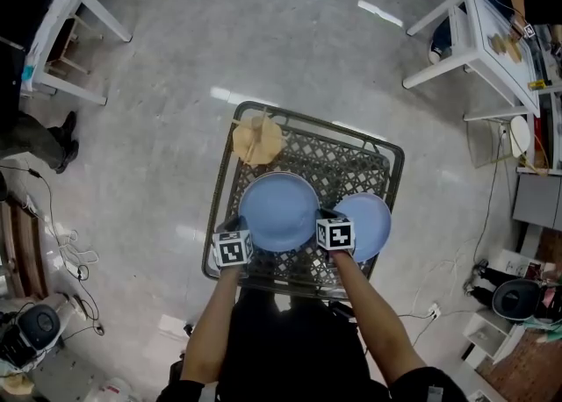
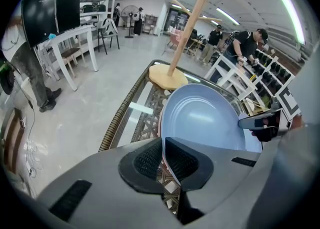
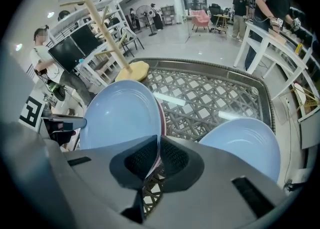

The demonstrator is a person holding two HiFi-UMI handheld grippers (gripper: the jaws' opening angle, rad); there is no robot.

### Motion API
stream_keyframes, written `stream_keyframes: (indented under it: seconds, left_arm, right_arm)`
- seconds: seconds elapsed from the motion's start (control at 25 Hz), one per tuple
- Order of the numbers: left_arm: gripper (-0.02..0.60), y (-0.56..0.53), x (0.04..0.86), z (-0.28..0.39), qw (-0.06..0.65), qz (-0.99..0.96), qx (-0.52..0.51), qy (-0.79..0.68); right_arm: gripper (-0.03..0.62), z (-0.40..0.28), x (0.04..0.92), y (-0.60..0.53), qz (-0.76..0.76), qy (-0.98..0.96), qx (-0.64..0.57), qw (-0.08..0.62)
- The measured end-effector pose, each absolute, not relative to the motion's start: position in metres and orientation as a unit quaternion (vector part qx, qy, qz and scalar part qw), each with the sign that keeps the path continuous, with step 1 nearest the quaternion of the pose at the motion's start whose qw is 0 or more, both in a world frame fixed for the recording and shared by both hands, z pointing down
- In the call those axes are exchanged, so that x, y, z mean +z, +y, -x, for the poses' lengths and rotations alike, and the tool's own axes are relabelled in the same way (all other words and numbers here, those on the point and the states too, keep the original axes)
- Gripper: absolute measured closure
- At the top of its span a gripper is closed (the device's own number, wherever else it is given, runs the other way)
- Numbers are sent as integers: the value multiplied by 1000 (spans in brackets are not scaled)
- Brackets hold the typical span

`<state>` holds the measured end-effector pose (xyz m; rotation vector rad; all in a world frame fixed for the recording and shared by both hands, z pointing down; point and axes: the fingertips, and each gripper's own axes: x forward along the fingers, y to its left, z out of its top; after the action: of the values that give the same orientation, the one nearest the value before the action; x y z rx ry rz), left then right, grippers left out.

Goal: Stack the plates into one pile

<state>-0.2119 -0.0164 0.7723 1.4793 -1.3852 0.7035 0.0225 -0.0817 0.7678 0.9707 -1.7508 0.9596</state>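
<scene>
Wooden stand [image 1: 256,139] at table [image 1: 351,168] corner

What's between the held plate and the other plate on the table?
Nothing visible. The left gripper and right gripper clamp the held plate at opposite rims; the other plate lies just right of it on the table. Only the right gripper is on that side. The stand is off at the far corner.

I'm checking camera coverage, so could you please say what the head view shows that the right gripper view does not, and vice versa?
Only the head view shows the person's forearms and the marker cube on the right gripper. Only the right gripper view shows that gripper's jaws shut on the held plate and its red underside. Both show that plate, the second plate and the wooden stand.
</scene>
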Motion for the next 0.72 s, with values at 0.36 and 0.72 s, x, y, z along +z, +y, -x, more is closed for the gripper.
stream_keyframes:
  seconds: [0.36,0.72]
  left_arm:
    - [554,-9,781,212,479,-606,298,-561]
    - [554,-11,782,212,476,-606,294,-566]
  right_arm:
    - [571,-21,777,-74,-391,-702,386,453]
    - [571,-22,785,-64,-391,-701,380,460]
